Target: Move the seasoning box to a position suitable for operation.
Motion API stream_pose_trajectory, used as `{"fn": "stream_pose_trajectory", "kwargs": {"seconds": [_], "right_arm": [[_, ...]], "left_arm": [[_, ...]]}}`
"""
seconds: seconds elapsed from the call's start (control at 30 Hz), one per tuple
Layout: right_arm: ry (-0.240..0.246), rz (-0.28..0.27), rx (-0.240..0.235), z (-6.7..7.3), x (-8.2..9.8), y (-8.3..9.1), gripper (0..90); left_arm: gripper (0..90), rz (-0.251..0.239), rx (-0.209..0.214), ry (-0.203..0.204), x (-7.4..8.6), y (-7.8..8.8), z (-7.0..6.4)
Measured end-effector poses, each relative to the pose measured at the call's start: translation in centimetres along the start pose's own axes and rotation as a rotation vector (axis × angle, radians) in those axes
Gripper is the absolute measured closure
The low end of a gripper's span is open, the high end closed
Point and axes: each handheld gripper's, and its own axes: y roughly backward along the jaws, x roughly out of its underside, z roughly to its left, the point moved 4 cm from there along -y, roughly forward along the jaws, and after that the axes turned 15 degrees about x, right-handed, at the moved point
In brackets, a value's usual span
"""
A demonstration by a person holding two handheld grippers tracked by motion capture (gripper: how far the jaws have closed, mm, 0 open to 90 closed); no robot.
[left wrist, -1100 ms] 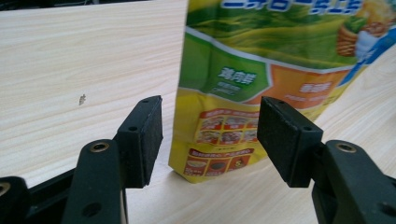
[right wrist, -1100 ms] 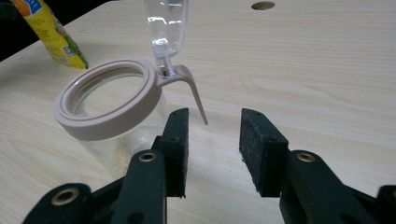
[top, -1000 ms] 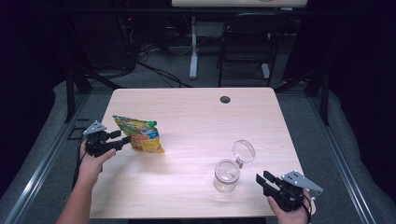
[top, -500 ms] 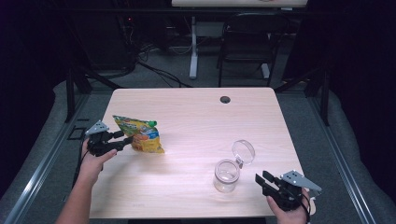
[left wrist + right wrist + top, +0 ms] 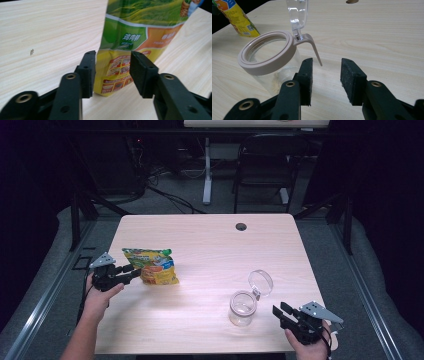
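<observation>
My left gripper (image 5: 112,72) has just been closing its jaws around the bottom edge of the green and yellow seasoning pouch (image 5: 140,37), which lies on the left part of the table (image 5: 210,245); a small gap remains at each pad, so nothing is gripped. My right gripper (image 5: 325,80) rests half open, with the clear jar (image 5: 268,62) just beside its left finger (image 5: 305,77), not between the fingers.
</observation>
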Motion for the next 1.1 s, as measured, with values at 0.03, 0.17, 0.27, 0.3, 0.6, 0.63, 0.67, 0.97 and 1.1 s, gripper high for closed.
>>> {"fn": "stream_pose_trajectory", "kwargs": {"seconds": [0.03, 0.17, 0.27, 0.3, 0.6, 0.63, 0.67, 0.97, 1.1], "right_arm": [[0.001, 0.002, 0.0, 0.0, 0.0, 0.0, 62.3], [0.004, -0.004, -0.008, 0.1, -0.2, -0.1, 62.1], [0.007, -0.004, -0.012, 0.1, -0.3, -0.2, 62.1], [0.008, -0.004, -0.013, 0.2, -0.3, -0.3, 62.1], [0.013, 0.0, -0.021, 0.2, -0.5, -0.6, 62.0], [0.012, 0.001, -0.019, 0.2, -0.5, -0.6, 61.8], [0.008, 0.0, -0.022, 0.2, -0.5, -0.6, 61.7], [0.007, 0.0, -0.022, 0.1, -0.5, -0.6, 61.7], [0.006, -0.001, -0.022, 0.1, -0.5, -0.6, 61.7]], "left_arm": [[60.0, 0.002, 0.001, -0.006, 0.0, 0.0, -0.3], [65.7, -0.015, 0.045, -0.017, 0.1, 0.2, -1.6], [67.9, -0.003, 0.044, -0.042, 0.2, 0.2, -2.2], [68.9, 0.003, 0.043, -0.047, 0.2, 0.2, -2.3], [78.0, 0.018, 0.059, -0.074, 0.5, 0.0, -3.3], [78.6, 0.02, 0.062, -0.074, 0.5, 0.0, -3.4], [79.5, 0.023, 0.064, -0.077, 0.5, -0.1, -3.6], [87.8, 0.076, 0.064, -0.143, 0.3, -0.8, -5.2], [88.9, 0.084, 0.066, -0.157, 0.2, -0.8, -5.5]]}}
